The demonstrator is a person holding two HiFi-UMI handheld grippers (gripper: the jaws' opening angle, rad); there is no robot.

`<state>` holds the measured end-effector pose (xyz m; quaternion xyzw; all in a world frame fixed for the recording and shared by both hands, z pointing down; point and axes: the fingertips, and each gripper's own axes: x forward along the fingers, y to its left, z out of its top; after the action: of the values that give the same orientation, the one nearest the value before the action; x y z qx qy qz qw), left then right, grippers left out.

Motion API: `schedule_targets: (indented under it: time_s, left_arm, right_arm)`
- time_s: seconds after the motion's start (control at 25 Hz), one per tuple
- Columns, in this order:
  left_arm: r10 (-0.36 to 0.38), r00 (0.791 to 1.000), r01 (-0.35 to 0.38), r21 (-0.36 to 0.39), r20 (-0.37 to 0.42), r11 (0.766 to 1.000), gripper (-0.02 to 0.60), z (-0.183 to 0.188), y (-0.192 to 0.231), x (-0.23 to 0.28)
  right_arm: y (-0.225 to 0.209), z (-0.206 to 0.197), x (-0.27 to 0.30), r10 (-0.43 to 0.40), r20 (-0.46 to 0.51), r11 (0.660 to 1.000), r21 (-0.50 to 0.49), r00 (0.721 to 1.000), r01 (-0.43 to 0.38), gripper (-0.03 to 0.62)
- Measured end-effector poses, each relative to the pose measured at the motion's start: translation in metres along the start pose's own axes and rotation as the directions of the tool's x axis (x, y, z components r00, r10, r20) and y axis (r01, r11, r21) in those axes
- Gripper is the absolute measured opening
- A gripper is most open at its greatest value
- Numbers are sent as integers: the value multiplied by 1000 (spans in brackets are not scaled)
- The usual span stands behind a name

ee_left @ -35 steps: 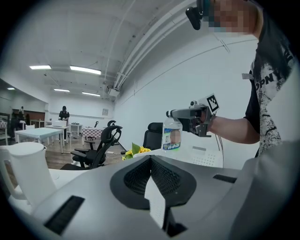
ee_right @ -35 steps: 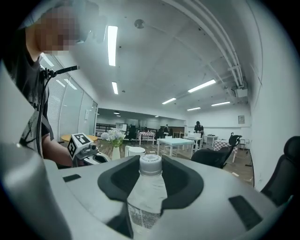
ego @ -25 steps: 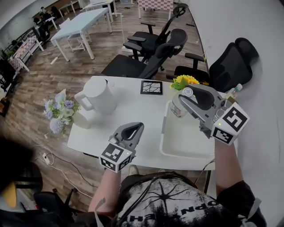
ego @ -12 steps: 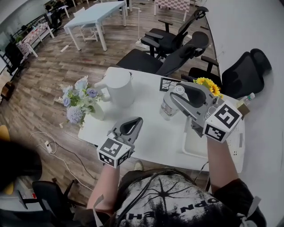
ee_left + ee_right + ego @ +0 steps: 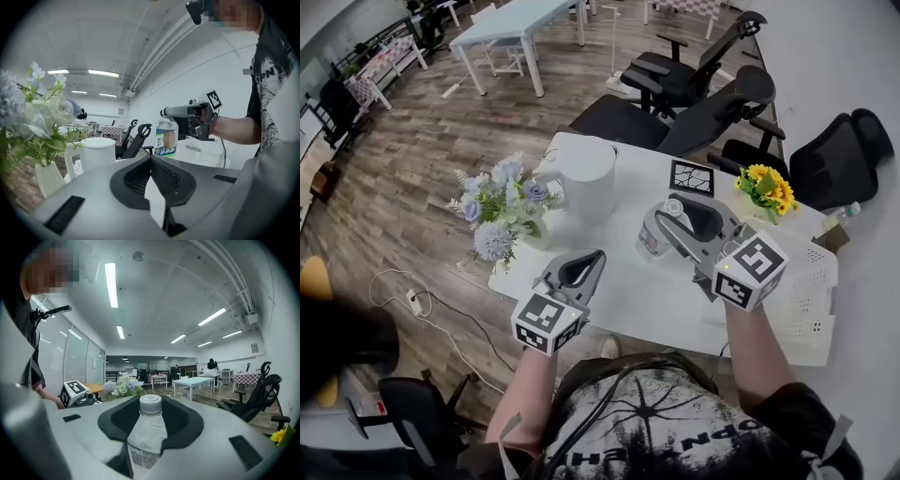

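Above white rectangular table [image 5: 619, 281], clamping clear plastic water bottle [image 5: 147, 427] upright in right gripper [image 5: 670, 220], probably mid-carry. Got left gripper [image 5: 581, 265] pinched closed on nothing.

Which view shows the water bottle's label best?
The left gripper view: the water bottle shows side-on, blue label facing the camera. The right gripper view shows mostly its cap and shoulders between the jaws; the head view, just cap and part of its side.
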<state>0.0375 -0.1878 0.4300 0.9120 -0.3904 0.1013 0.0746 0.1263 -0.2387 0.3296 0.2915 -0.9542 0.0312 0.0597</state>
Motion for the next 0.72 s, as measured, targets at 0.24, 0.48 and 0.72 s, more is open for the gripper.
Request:
schedule_targets:
  time_s: [0.24,0.48,0.72]
  left_arm:
    - [-29,1000,29,-21,-6,999,11,-14,13,-5]
    - [-55,998,55,-31,-28,998,11,-26,21,-6]
    - [-69,997,67,-39,-44,997,11,-34,26,-4]
  right_arm:
    - [8,-35,23,-40,-35,999,29,999,41,158]
    - [14,-71,39,-58,-68,997,40,996,61,158]
    - [13,-100,51,-62,-100,997,45,993,66,158]
